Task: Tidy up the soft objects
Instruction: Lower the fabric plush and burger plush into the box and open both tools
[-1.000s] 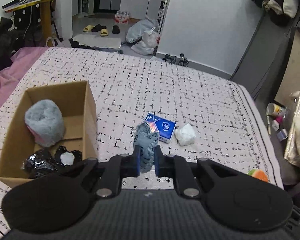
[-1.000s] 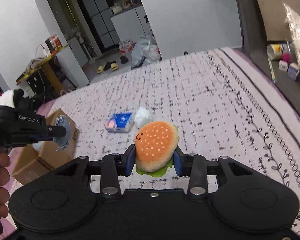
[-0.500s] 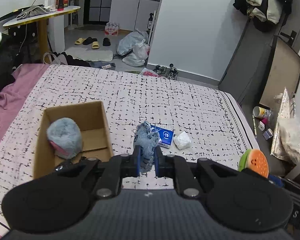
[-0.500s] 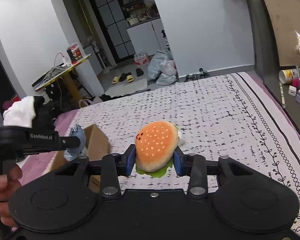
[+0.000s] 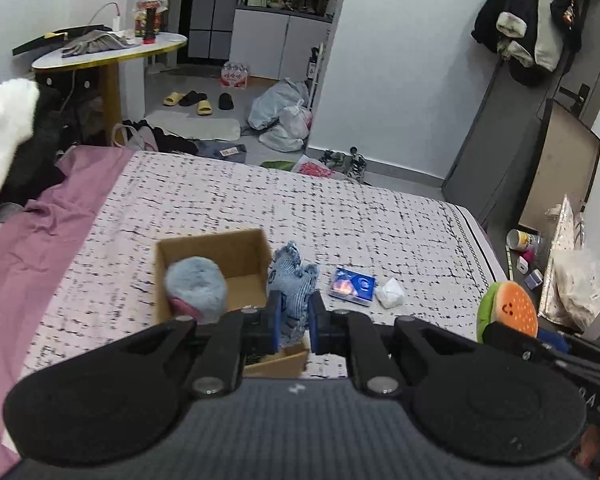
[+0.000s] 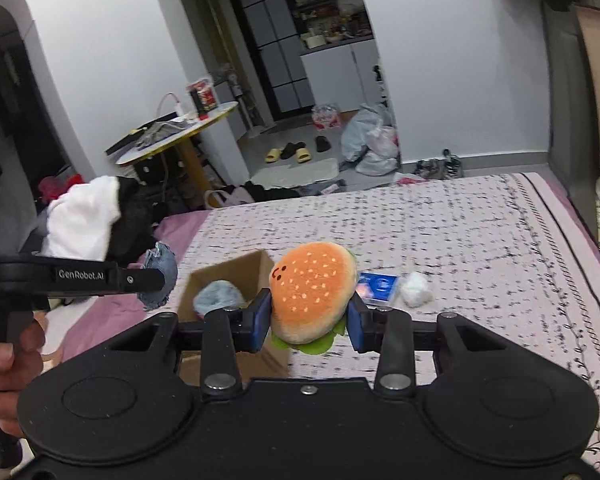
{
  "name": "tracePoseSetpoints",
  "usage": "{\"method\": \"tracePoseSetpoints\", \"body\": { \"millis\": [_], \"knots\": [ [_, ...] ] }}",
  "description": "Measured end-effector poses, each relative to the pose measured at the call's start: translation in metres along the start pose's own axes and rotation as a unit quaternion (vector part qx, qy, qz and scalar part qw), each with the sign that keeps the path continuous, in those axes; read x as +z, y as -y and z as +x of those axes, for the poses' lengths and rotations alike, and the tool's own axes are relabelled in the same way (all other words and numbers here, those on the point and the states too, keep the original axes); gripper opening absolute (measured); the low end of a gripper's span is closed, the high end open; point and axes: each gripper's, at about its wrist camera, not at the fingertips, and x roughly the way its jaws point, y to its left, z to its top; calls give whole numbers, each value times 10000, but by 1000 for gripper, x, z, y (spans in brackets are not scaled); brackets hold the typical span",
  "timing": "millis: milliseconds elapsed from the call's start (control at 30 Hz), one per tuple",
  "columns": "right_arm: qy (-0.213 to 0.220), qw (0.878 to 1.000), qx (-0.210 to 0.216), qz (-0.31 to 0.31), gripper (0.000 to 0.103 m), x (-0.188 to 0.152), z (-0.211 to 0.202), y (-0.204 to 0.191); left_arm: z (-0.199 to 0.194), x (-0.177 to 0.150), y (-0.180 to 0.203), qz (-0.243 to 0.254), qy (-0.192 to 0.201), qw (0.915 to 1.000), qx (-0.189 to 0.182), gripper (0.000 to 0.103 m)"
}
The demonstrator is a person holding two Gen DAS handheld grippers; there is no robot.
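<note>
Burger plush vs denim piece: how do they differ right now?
The burger plush is round, stuffed and orange with a green felt edge; the denim piece is flat, frayed blue fabric. The right gripper holds the plush; the left gripper holds the denim. Both are pinched, held above the bed.

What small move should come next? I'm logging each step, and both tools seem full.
Probably bring the left tool down over the cardboard box and release the denim piece. It is clamped and raised near the box's right wall. The box has room beside the fluffy grey toy. The right tool holds the burger plush farther right; it can follow.
</note>
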Motion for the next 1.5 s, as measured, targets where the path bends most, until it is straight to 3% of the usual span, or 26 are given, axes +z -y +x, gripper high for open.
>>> {"method": "tracePoseSetpoints", "body": {
  "millis": [233,533,1200,1400,1500],
  "knots": [
    [-170,9995,200,-194,38,13,9,-31,-7,3,-28,-67,-79,9999,30,12],
    [-492,9956,380,-708,38,23,43,-72,20,2,-59,-265,-229,9994,-75,12],
    [-1173,9887,509,-777,38,22,138,-84,115,-7,-102,-715,-957,9928,-84,14],
    [-1433,9842,588,-859,38,15,166,-88,123,-10,-111,-849,-937,9920,-14,19],
    [-1569,9819,595,-875,39,11,179,-90,119,-9,-113,-976,-904,9910,155,28]
  ]
}}
